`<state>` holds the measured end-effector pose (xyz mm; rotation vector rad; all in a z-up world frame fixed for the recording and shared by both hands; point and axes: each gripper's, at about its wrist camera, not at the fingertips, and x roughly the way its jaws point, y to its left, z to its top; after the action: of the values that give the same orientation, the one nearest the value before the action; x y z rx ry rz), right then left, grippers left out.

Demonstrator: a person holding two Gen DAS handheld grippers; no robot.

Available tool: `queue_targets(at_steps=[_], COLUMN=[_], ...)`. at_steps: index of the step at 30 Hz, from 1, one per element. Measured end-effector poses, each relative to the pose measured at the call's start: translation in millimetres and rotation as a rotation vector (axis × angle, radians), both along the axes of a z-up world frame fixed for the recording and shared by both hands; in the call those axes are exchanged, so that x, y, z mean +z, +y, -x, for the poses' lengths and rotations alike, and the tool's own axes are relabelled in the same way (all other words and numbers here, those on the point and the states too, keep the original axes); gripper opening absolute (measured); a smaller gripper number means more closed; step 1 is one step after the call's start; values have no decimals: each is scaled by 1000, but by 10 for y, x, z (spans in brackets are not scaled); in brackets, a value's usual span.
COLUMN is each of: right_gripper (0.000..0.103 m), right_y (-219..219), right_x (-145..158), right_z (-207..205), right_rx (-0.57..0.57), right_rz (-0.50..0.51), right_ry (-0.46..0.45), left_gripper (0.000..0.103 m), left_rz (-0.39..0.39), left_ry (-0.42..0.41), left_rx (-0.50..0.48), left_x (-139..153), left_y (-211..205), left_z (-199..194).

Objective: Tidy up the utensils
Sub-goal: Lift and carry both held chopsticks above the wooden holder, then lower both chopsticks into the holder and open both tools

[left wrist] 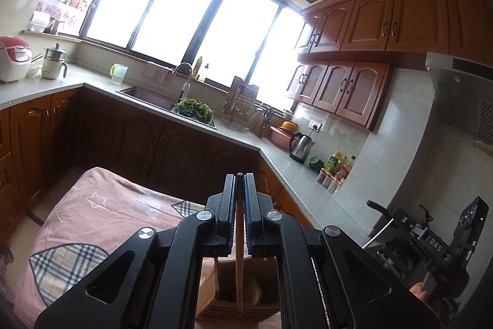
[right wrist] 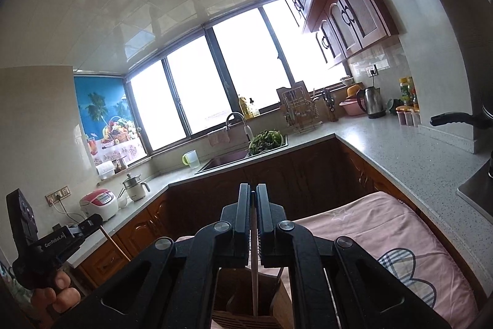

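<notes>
Each hand-held gripper, left (left wrist: 239, 184) and right (right wrist: 253, 193), is clamped on one chopstick (left wrist: 238, 252) hanging into the wooden holder (left wrist: 237, 310) on the near cloth-covered desk (left wrist: 101, 205), where a tilted stick could snag the rim.

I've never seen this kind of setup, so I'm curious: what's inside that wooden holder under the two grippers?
The wooden holder takes the lower end of a brown chopstick pinched by the left gripper, and a pale stick pinched by the right gripper. Its bottom is hidden by the gripper frames.
</notes>
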<state>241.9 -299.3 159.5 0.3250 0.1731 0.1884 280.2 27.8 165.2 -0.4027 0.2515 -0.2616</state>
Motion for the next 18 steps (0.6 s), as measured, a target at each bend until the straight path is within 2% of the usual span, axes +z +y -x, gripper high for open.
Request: queue_targets(at_steps=[5, 18], right_gripper=[4, 4], right_y=[51, 76], right_x=[-116, -792], right_z=[-202, -518], right_rx=[-17, -29], right_rz=[30, 3], right_ry=[4, 90], left_gripper=[4, 4], left_rz=[17, 38], left_ry=[12, 133], left_rx=[41, 67], left_x=[-147, -858], left_y=[-16, -183], left_z=[-206, -539])
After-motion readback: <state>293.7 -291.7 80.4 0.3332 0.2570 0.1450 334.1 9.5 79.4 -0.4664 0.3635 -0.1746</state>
